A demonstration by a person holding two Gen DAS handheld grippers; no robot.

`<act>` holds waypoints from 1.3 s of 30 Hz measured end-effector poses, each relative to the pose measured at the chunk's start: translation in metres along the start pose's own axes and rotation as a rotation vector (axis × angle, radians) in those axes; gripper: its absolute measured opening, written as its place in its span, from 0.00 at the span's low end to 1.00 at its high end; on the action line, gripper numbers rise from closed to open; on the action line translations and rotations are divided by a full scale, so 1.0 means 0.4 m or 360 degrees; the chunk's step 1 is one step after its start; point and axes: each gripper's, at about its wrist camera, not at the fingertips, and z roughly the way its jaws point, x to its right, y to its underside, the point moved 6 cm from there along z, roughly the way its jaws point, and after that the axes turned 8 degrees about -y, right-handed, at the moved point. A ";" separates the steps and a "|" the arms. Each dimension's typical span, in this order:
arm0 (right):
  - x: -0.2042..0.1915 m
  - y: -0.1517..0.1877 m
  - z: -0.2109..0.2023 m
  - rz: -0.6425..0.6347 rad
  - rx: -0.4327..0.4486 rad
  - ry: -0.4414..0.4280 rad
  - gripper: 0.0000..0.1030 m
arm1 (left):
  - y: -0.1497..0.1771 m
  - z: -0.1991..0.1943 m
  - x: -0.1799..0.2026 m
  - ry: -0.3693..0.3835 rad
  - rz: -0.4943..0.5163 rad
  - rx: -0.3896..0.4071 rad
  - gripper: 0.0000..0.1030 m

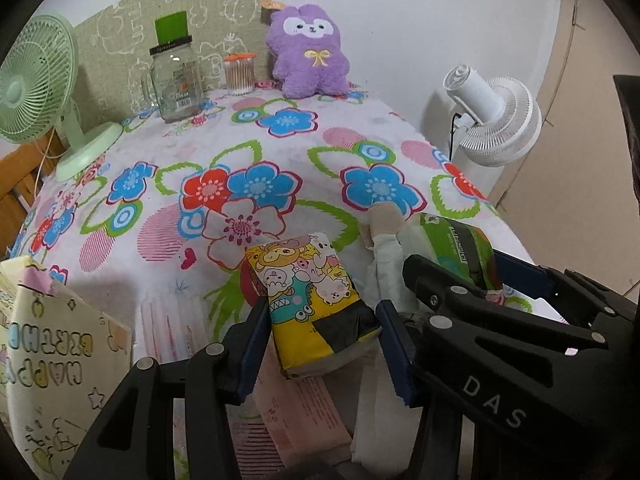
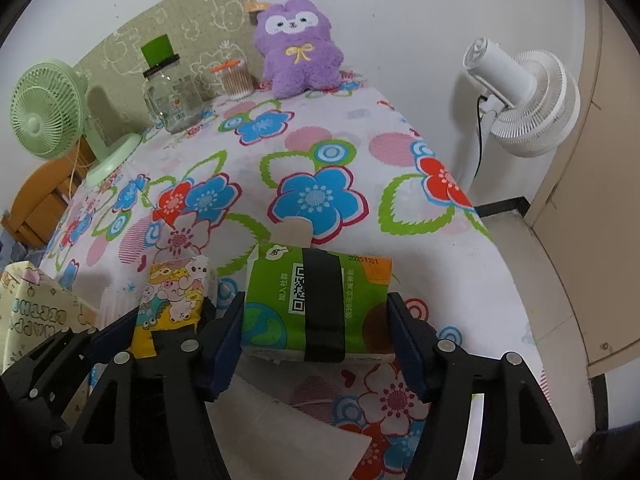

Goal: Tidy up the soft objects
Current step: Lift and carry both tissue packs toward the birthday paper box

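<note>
A yellow cartoon tissue pack [image 1: 308, 300] sits low at the near edge of the flowered tablecloth [image 1: 280, 140], and my left gripper [image 1: 322, 306] is shut on it, blue pads pressing both sides. Beside it on the right, a green tissue pack [image 2: 280, 300] with a black band is held between the pads of my right gripper [image 2: 316, 300], both pads touching its ends. From the left wrist view the right gripper [image 1: 468, 276] shows around the green pack [image 1: 456, 244]. The right wrist view shows the left gripper [image 2: 168, 320] on the yellow pack [image 2: 172, 296]. A purple plush toy [image 1: 306, 52] sits upright at the far edge.
A glass jar [image 1: 176, 80] and a cotton-swab tub [image 1: 239, 74] stand at the back. A green fan [image 1: 36, 92] is at back left, a white fan [image 1: 496, 120] off the right edge. A "happy birthday" box [image 1: 48, 360] stands near left. A pink pack [image 1: 304, 412] lies under my left gripper.
</note>
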 end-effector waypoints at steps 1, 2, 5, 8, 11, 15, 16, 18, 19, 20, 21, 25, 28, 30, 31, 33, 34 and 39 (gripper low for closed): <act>-0.004 -0.002 -0.009 -0.0006 0.0010 -0.0002 0.66 | -0.002 -0.010 0.000 0.0001 0.0000 0.0015 0.53; -0.007 -0.003 -0.018 -0.0010 0.0022 0.0002 0.66 | -0.003 -0.018 0.000 0.0001 0.0001 0.0025 0.53; -0.017 -0.006 -0.044 -0.0021 0.0049 0.0004 0.65 | -0.007 -0.043 -0.001 0.0004 0.0001 0.0058 0.53; -0.031 -0.009 -0.079 -0.0036 0.0090 0.0013 0.65 | -0.011 -0.076 -0.003 0.0007 -0.0001 0.0100 0.53; -0.046 -0.012 -0.113 -0.0052 0.0130 0.0020 0.65 | -0.014 -0.109 -0.008 0.0008 -0.0001 0.0143 0.53; -0.067 -0.012 -0.155 -0.0073 0.0176 0.0027 0.65 | -0.012 -0.153 -0.016 -0.0001 -0.0001 0.0199 0.53; -0.074 -0.012 -0.167 -0.0079 0.0189 0.0029 0.65 | -0.012 -0.166 -0.018 -0.0005 -0.0001 0.0214 0.53; -0.089 -0.012 -0.193 -0.0094 0.0214 0.0028 0.65 | -0.011 -0.189 -0.024 -0.0009 -0.0004 0.0240 0.53; -0.095 -0.010 -0.201 -0.0098 0.0224 0.0028 0.65 | -0.010 -0.199 -0.027 -0.0010 -0.0004 0.0249 0.53; -0.102 -0.009 -0.212 -0.0106 0.0235 0.0026 0.65 | -0.009 -0.211 -0.031 -0.0014 -0.0005 0.0260 0.53; -0.111 -0.008 -0.224 -0.0115 0.0247 0.0024 0.65 | -0.008 -0.218 -0.034 -0.0017 -0.0005 0.0267 0.53; -0.144 -0.002 -0.263 -0.0146 0.0285 0.0013 0.65 | 0.001 -0.260 -0.051 -0.0031 -0.0005 0.0304 0.53; -0.170 0.004 -0.296 -0.0172 0.0317 0.0006 0.65 | 0.007 -0.293 -0.063 -0.0038 -0.0007 0.0336 0.53; -0.185 0.007 -0.314 -0.0187 0.0334 0.0006 0.65 | 0.011 -0.312 -0.072 -0.0039 -0.0010 0.0354 0.53; -0.194 0.009 -0.325 -0.0195 0.0344 0.0003 0.65 | 0.014 -0.323 -0.077 -0.0042 -0.0009 0.0363 0.53; -0.212 0.013 -0.343 -0.0211 0.0362 -0.0003 0.65 | 0.019 -0.342 -0.086 -0.0050 -0.0010 0.0384 0.53; -0.219 0.015 -0.349 -0.0217 0.0367 -0.0005 0.65 | 0.022 -0.349 -0.090 -0.0052 -0.0009 0.0388 0.53; -0.267 0.027 -0.379 -0.0267 0.0390 -0.0019 0.65 | 0.037 -0.386 -0.118 -0.0066 -0.0014 0.0412 0.53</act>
